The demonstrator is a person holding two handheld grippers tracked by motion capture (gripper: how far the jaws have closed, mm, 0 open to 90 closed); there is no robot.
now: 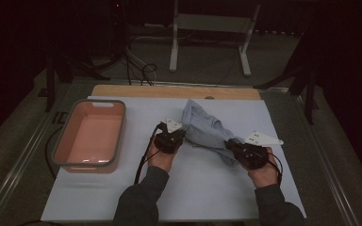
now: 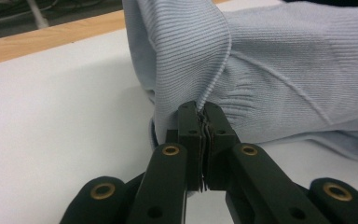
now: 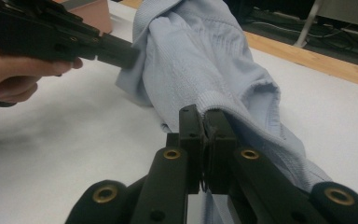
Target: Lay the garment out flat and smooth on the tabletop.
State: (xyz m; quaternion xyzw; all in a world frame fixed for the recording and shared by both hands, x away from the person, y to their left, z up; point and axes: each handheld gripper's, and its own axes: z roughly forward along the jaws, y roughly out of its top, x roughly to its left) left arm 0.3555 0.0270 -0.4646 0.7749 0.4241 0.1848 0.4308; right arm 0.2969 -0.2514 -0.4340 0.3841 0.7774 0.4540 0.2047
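A pale blue ribbed knit cloth (image 1: 202, 125) lies bunched on the white sheet (image 1: 193, 188) in the middle of the table. My left gripper (image 1: 181, 134) is at its left side, and in the left gripper view the gripper (image 2: 203, 109) is shut on a ribbed edge of the cloth (image 2: 270, 70). My right gripper (image 1: 229, 143) is at the cloth's near right end. In the right gripper view that gripper (image 3: 203, 116) is shut on a hem of the cloth (image 3: 200, 56), with the left gripper (image 3: 121, 51) pinching the far side.
A pink tub with a grey rim (image 1: 121, 132) stands on the left of the sheet, nothing inside it. A wooden strip (image 1: 169, 91) runs along the table's far edge. Behind it are cables and a white metal stand (image 1: 174, 42) on the floor.
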